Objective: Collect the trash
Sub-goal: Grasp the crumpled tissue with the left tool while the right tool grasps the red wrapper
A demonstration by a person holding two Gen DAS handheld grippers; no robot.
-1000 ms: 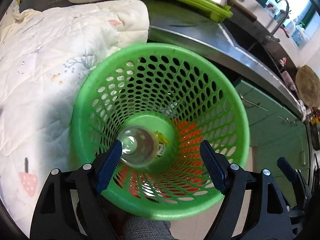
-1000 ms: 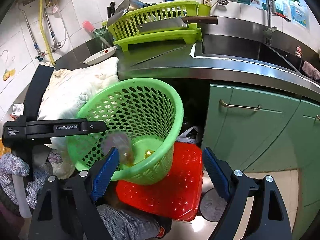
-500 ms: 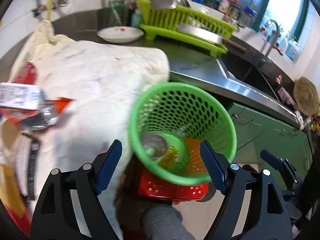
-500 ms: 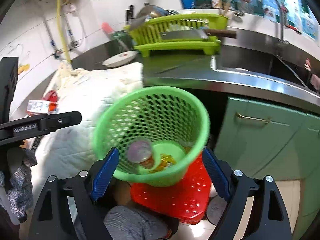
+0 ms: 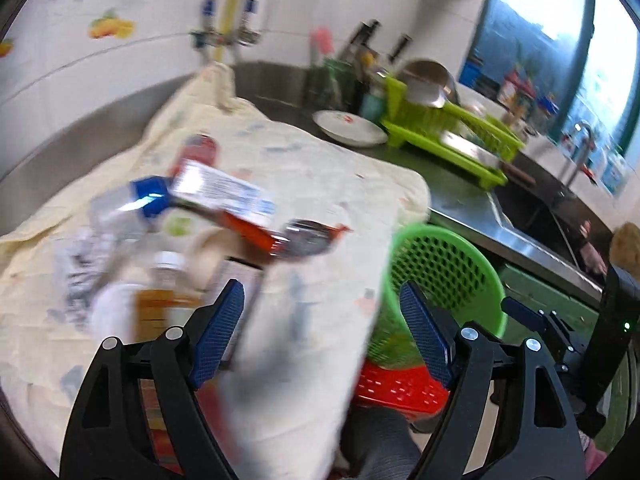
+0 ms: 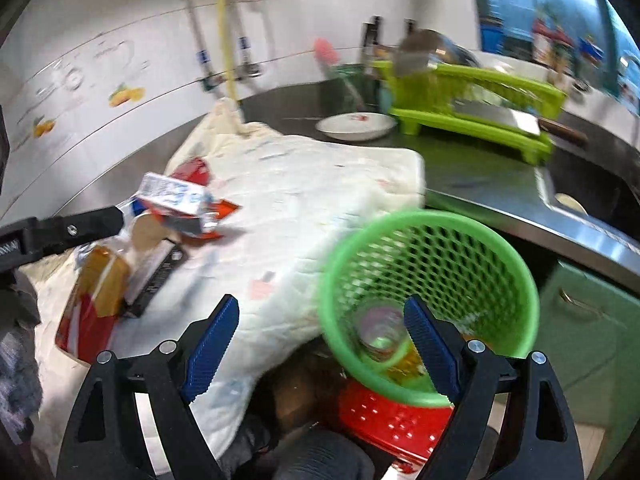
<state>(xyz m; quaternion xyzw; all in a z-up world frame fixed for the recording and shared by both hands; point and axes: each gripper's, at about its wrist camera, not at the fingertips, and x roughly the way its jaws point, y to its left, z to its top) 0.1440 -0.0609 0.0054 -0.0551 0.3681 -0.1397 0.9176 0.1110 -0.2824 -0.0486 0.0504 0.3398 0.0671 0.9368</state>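
Reaching for the next piece of trash is the step in hand, as I judge it, so pick one item before you close in. The litter lies in a loose heap on the pale quilt (image 5: 304, 184) that covers the tabletop: a white and orange carton (image 5: 224, 200), a crumpled bottle with a blue label (image 5: 132, 204), a small amber bottle with a white cap (image 5: 166, 292), and a torn foil wrapper (image 5: 312, 236). They overlap, so go for a piece at the edge of the heap, such as the amber bottle, which sits just ahead of your left gripper (image 5: 320, 336). Come down with one finger on each side of it and press lightly, since the quilt is soft and may bunch up between the fingers.

The green basket (image 6: 432, 292) stands below the tabletop edge on a red crate (image 6: 392, 416), with a clear plastic cup (image 6: 378, 328) and some yellow scraps already in its bottom. Keep its mouth in mind for the drop.

Your left gripper points at the heap from above the quilt's near edge, its blue fingers (image 5: 218, 332) spread wide and holding nothing. Your right gripper (image 6: 320, 348) hangs over the quilt's corner and the basket rim, its fingers likewise wide apart and empty. Both views are blurred, so finer detail is hard to tell.
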